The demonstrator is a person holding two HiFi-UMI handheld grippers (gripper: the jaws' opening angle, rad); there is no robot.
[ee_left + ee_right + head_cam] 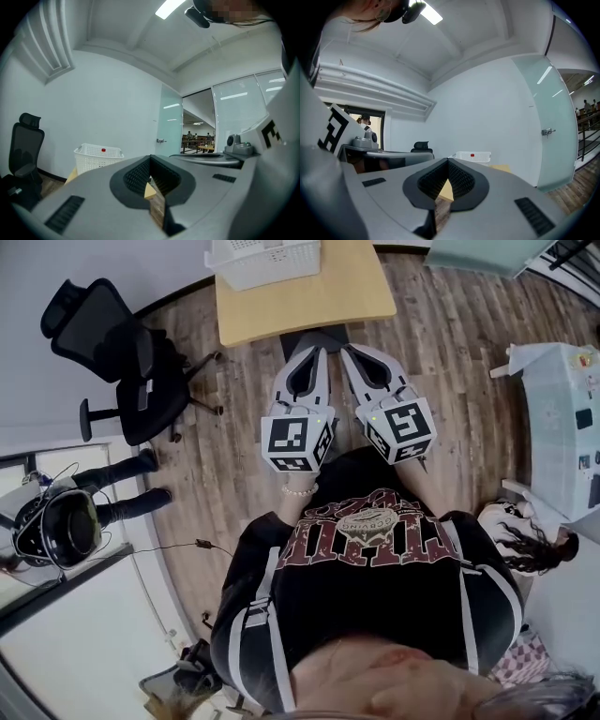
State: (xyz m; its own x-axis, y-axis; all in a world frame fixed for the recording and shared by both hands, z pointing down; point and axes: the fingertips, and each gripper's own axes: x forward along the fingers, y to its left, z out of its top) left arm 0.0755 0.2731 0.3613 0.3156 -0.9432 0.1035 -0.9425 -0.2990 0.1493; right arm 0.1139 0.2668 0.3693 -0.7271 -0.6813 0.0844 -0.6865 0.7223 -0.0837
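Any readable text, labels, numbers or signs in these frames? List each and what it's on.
No text can be quoted:
Dark red gothic print on the person's black T-shirt: upside down and distorted, not readable.
Small labels on the white machine at the right: too small to read.
On the marker cubes of the left gripper and right gripper: black-and-white square patterns, no letters.
On the white plastic basket: no text visible.

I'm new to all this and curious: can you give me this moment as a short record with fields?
Left gripper: jaws shut, nothing between them
Right gripper: jaws shut, nothing between them
Position: both held side by side, pointing toward the table
On table: white basket
Nearby: black office chair, left of the table
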